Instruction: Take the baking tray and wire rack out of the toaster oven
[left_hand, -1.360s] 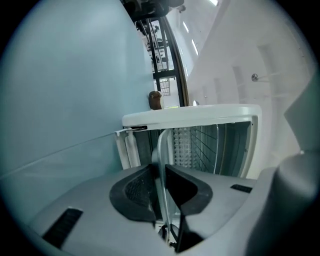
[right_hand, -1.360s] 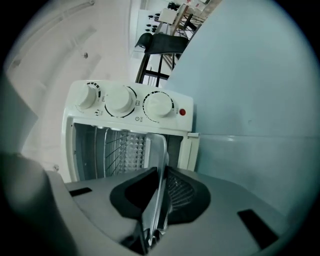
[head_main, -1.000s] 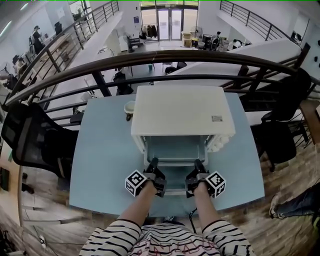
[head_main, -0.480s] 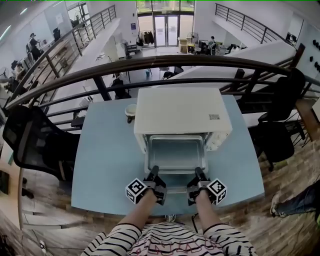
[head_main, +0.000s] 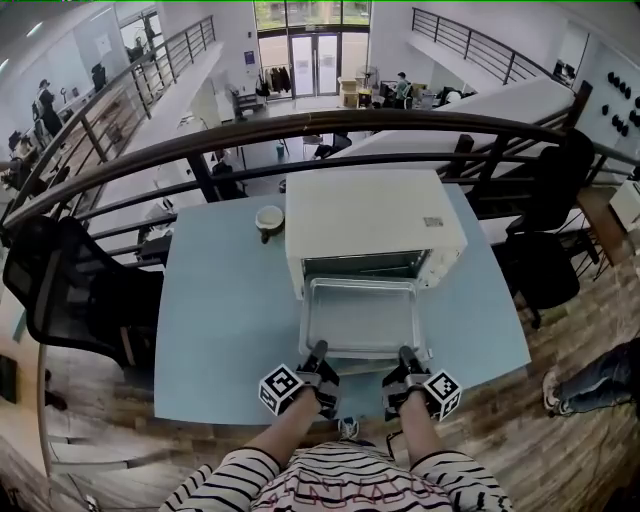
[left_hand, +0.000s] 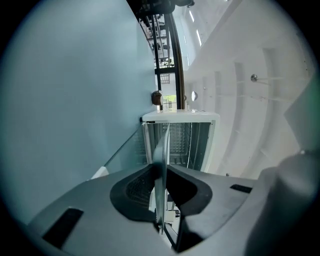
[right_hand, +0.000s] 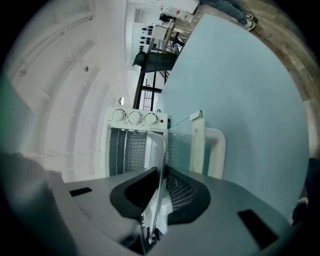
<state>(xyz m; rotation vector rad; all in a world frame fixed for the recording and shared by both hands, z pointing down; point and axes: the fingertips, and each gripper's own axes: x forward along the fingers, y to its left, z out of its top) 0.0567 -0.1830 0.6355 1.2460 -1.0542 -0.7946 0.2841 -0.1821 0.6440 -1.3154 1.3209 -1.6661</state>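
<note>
**Inspector:** Head view. The toaster oven (head_main: 375, 225) stands on the table (head_main: 225, 330). The baking tray (head_main: 362, 318) lies level in front of the oven, with its far edge at the oven's mouth. The left tool (head_main: 318, 352) and right tool (head_main: 407, 355) each pinch the rim on the side away from the oven.

**Assessor:** Hazard?

**Inspector:** The near side hangs from that one thin rim. Once the far edge clears the oven, the tray may droop and drop.

**Assessor:** Left gripper view?

**Inspector:** The jaws are narrow and clamped on the baking tray (left_hand: 161, 150), which shows edge-on with the oven straight ahead. The bite is shallow (little metal sits between the pads), so it could slip.

**Assessor:** Right gripper view?

**Inspector:** Likewise, the jaws are nipped on the rim below the oven's knobs (right_hand: 134, 118). The open door (right_hand: 197, 142) lies beside the tray, and a drooping tray would strike its glass. Uneven pulling between the hands would skew the tray and jam it in the oven. I cannot tell the wire rack from the oven's interior.
</note>
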